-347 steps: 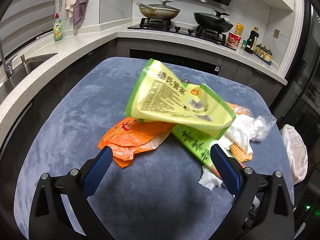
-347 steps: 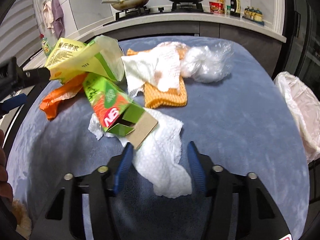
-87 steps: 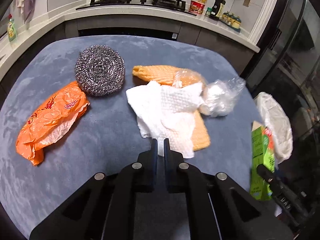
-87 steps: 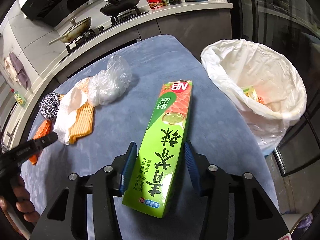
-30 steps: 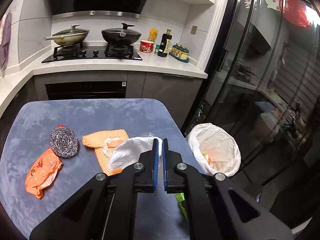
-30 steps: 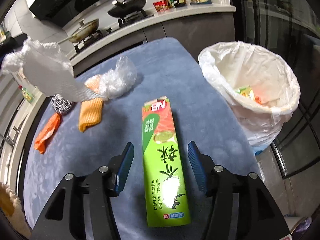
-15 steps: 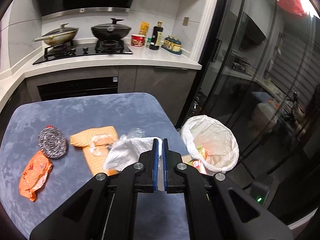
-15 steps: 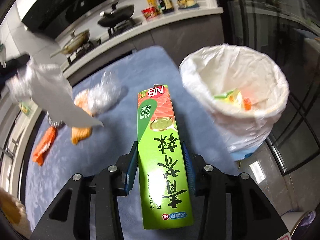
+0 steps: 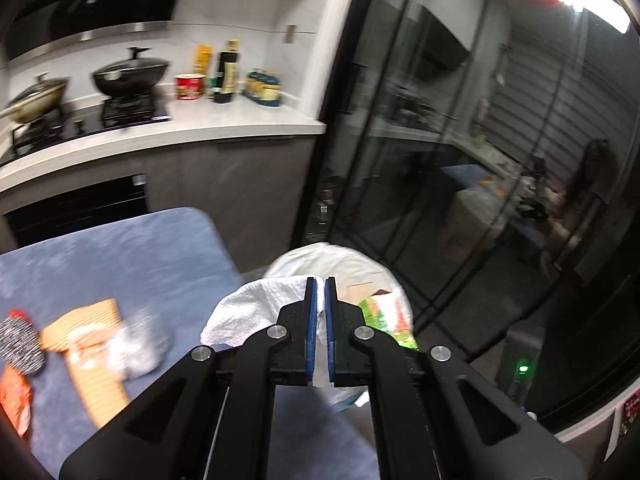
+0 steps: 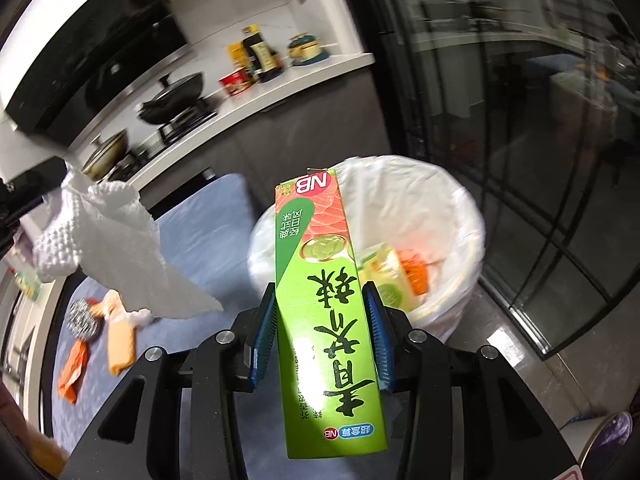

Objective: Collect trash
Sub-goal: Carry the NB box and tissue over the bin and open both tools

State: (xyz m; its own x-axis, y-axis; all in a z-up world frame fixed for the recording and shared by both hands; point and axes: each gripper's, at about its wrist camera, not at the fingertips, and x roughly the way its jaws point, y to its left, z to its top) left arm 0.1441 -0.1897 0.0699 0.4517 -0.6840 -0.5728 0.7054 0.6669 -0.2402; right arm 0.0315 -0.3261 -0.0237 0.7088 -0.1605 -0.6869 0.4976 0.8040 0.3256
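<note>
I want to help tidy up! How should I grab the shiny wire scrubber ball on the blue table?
Take the steel scrubber across its round middle, coming straight down from above. It looks like a low round pad lying on the blue table, so its sides seem the easiest part for two fingers to pinch. The orange cloth lies close beside it, so probably avoid that side.

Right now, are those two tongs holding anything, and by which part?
Yes. The left tongs pinch a white paper towel by one edge; the right tongs clamp a green carton across its long sides, mid-length.
</note>
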